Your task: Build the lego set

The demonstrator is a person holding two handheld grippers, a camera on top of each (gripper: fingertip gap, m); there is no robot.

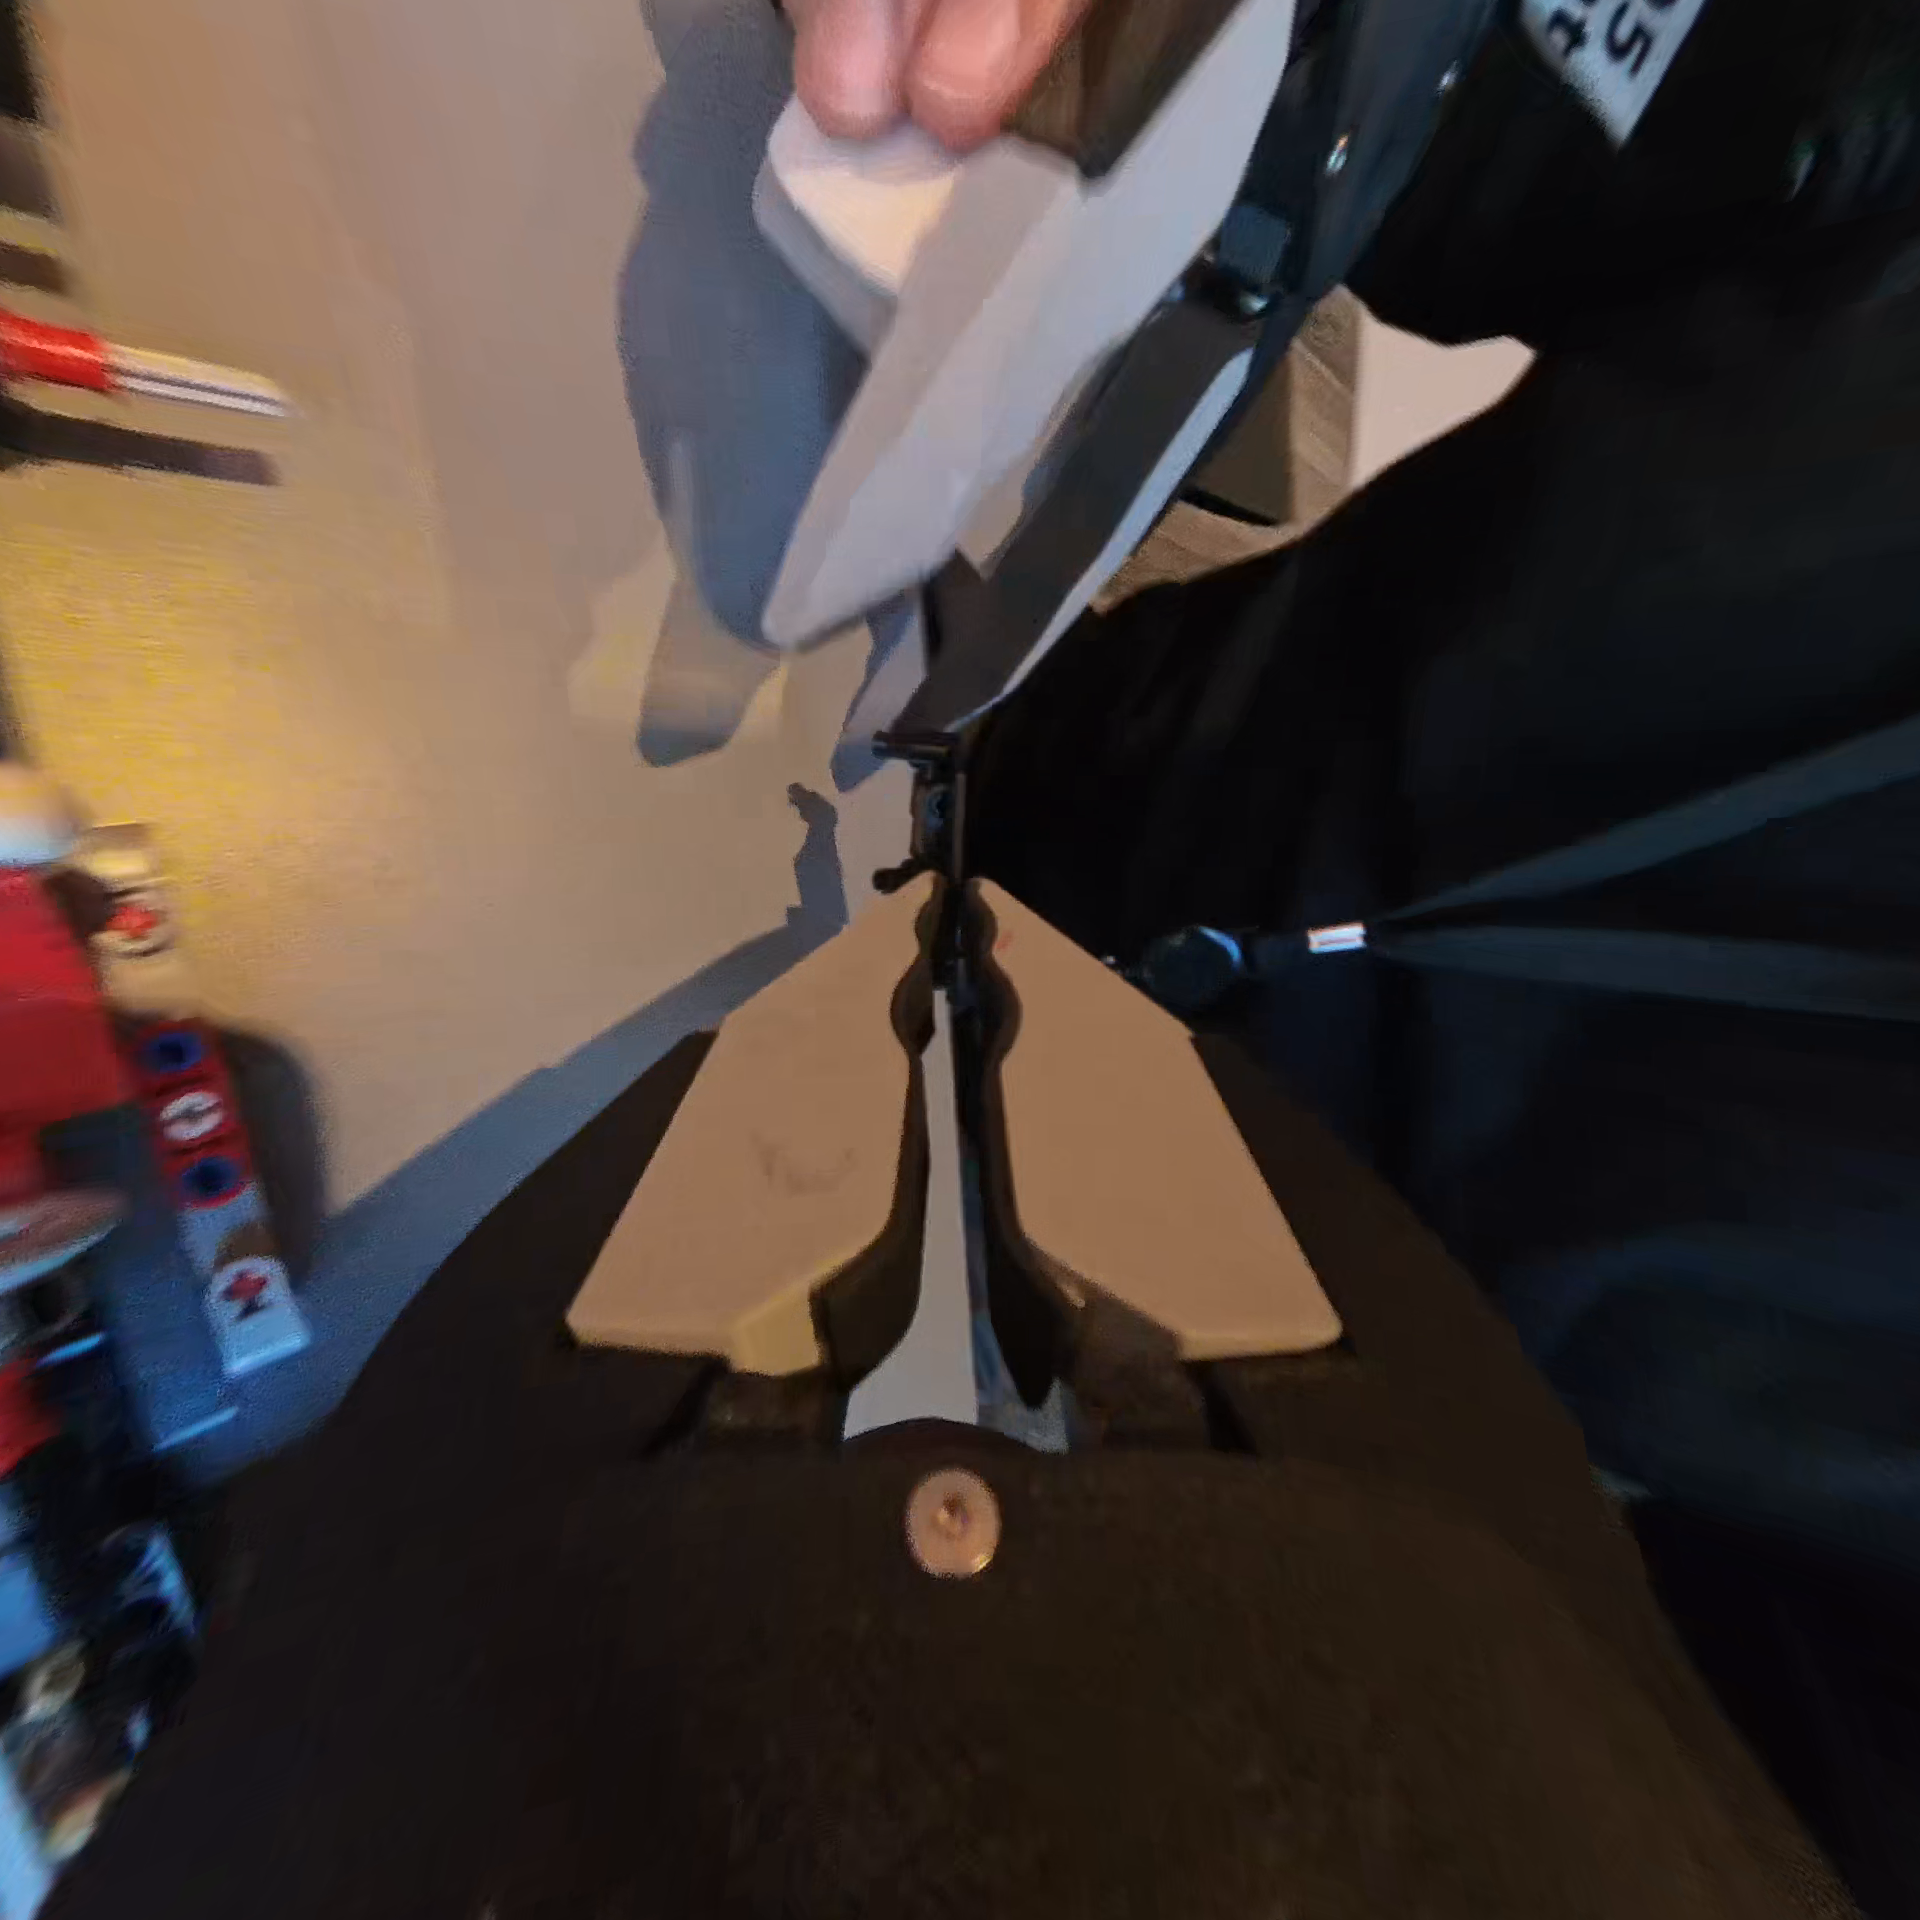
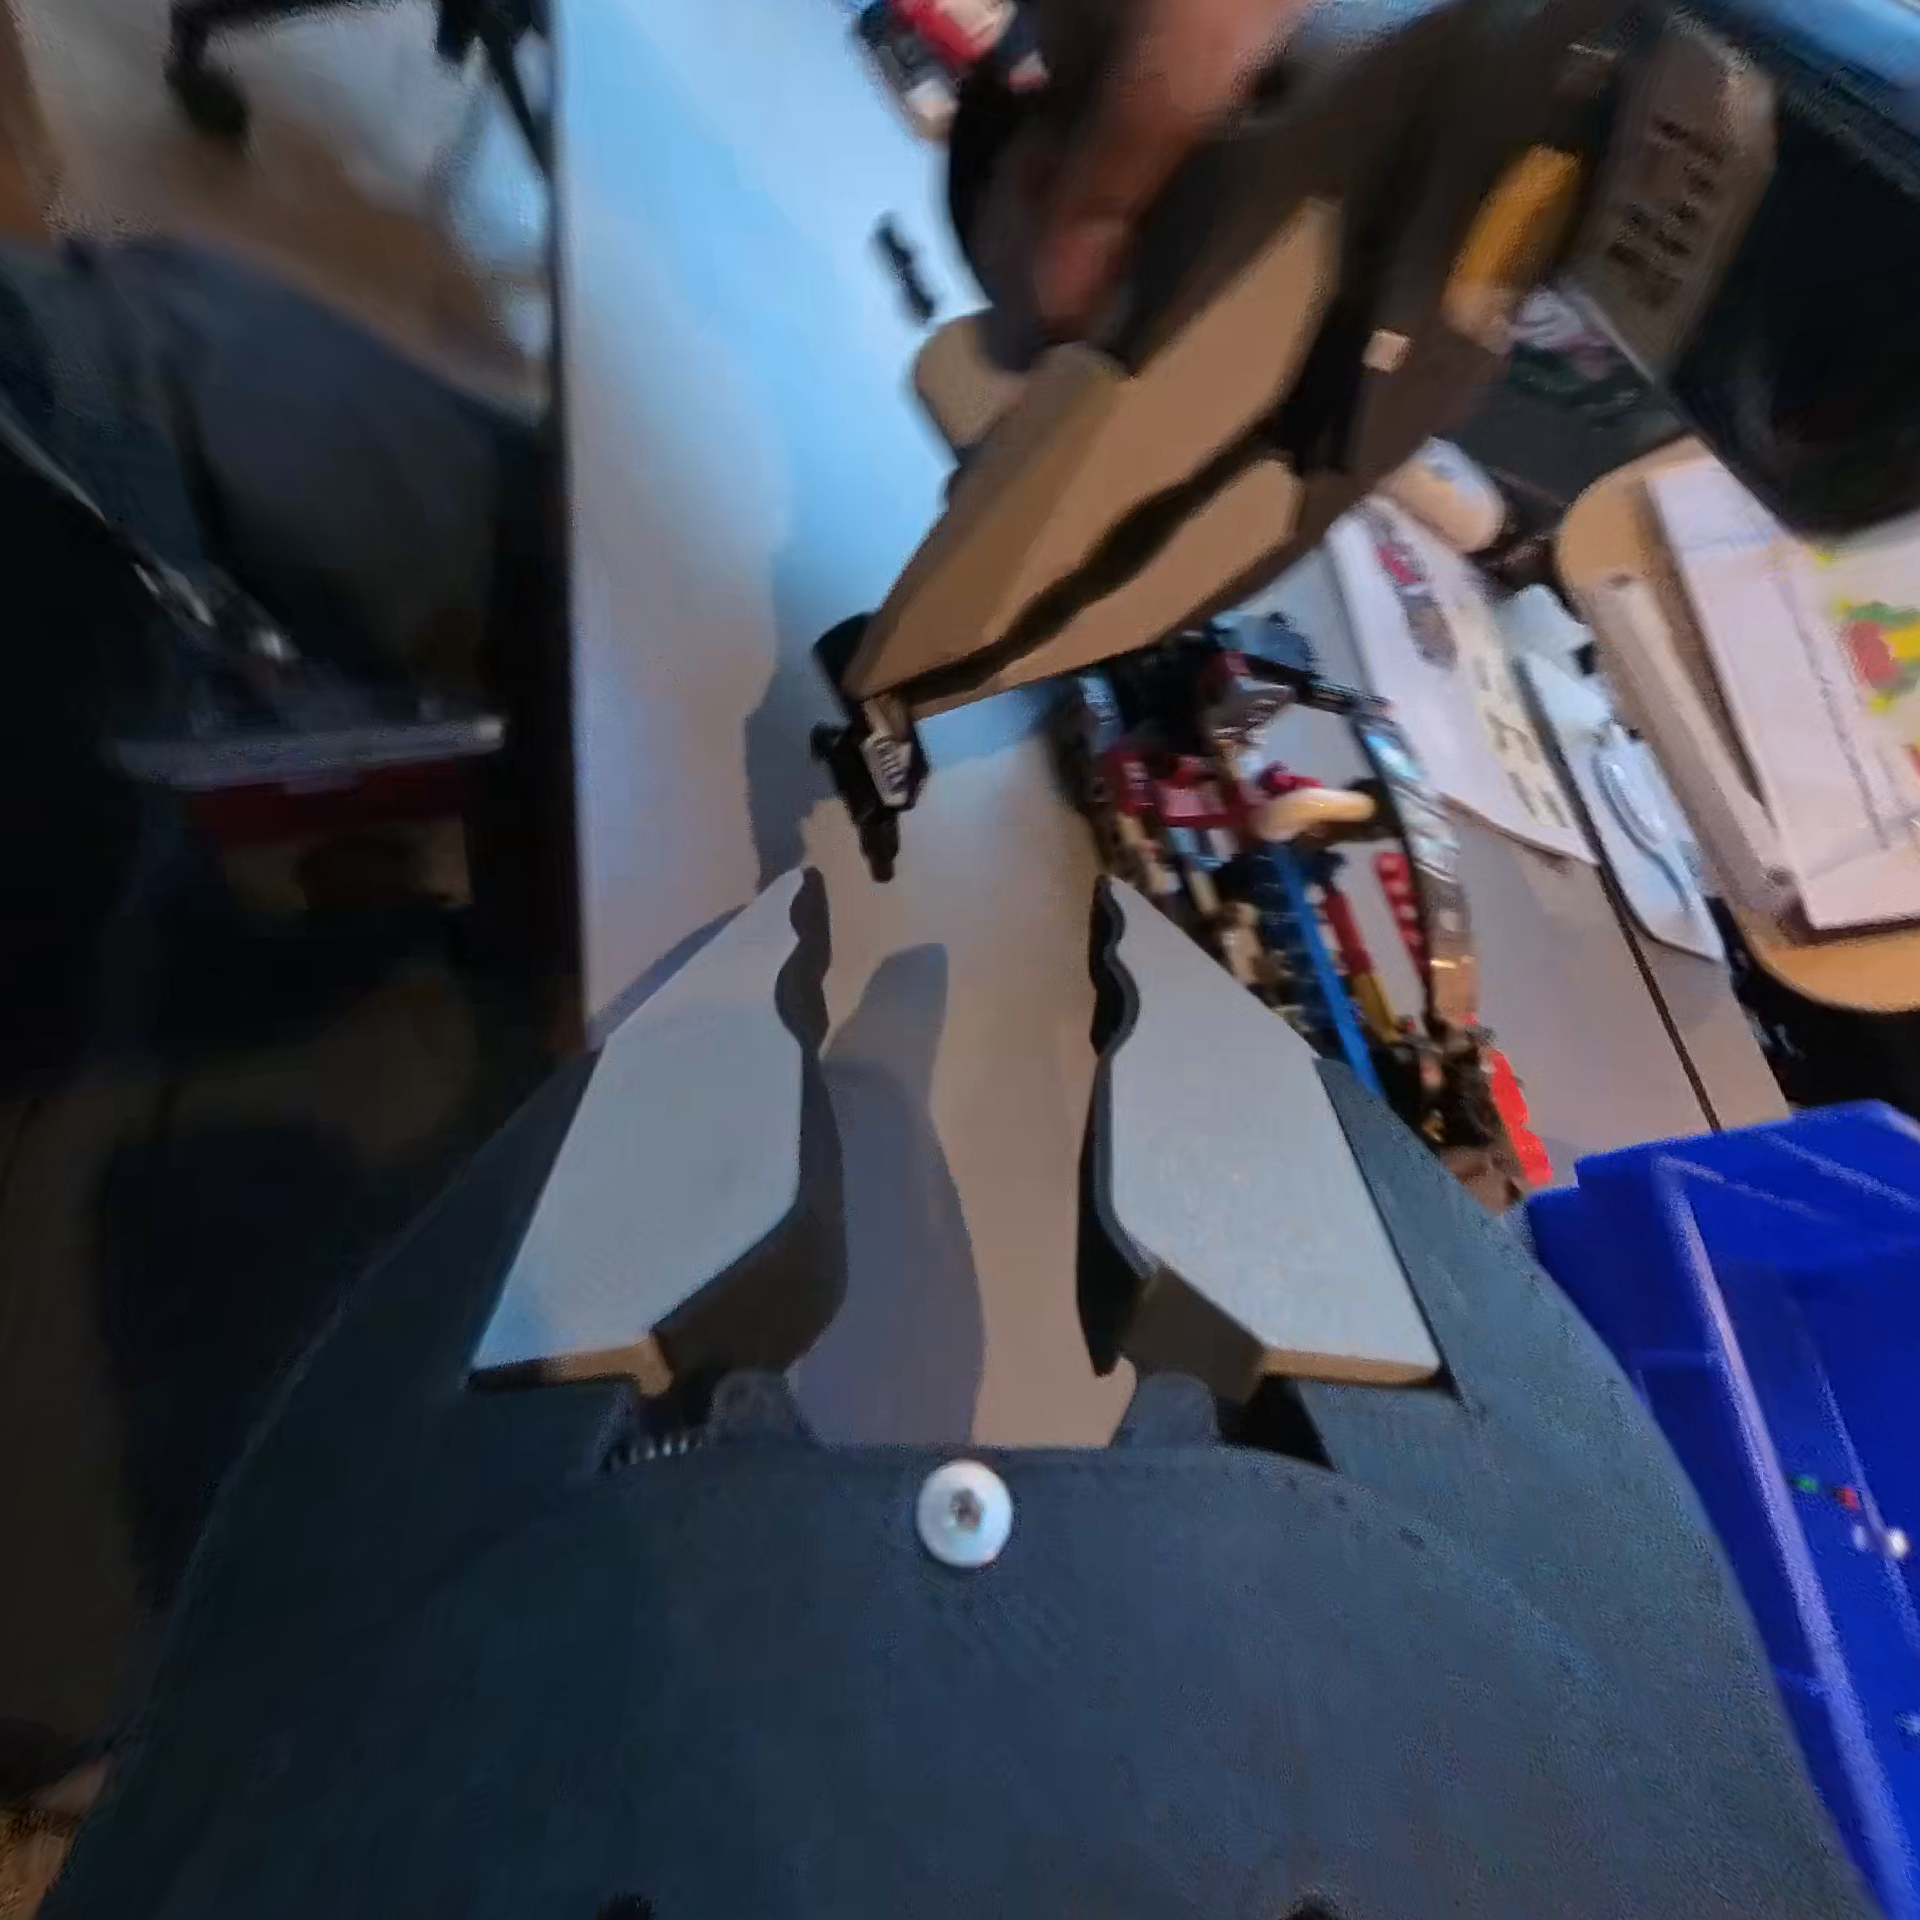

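Observation:
My left gripper (image 1: 951, 909) is shut on a small black lego piece (image 1: 928, 816) that sticks out past its tips, held above the pale table. In the right wrist view the left gripper (image 2: 871, 694) reaches in from the upper right with the same black piece (image 2: 878, 774) hanging from its tips. My right gripper (image 2: 956, 930) is open and empty, its tips just below that piece. One of its grey fingers (image 1: 935, 416) shows above the piece in the left wrist view. A red, black and blue lego model (image 2: 1247, 831) lies on the table to the right.
A blue bin (image 2: 1714, 1351) stands at the right front. Paper sheets and a booklet (image 2: 1766, 675) lie at the far right. A small black part (image 2: 904, 265) lies on the table farther back. The model's blurred red and blue parts (image 1: 156, 1195) show at the left edge. The grippers are tip to tip, or close to it.

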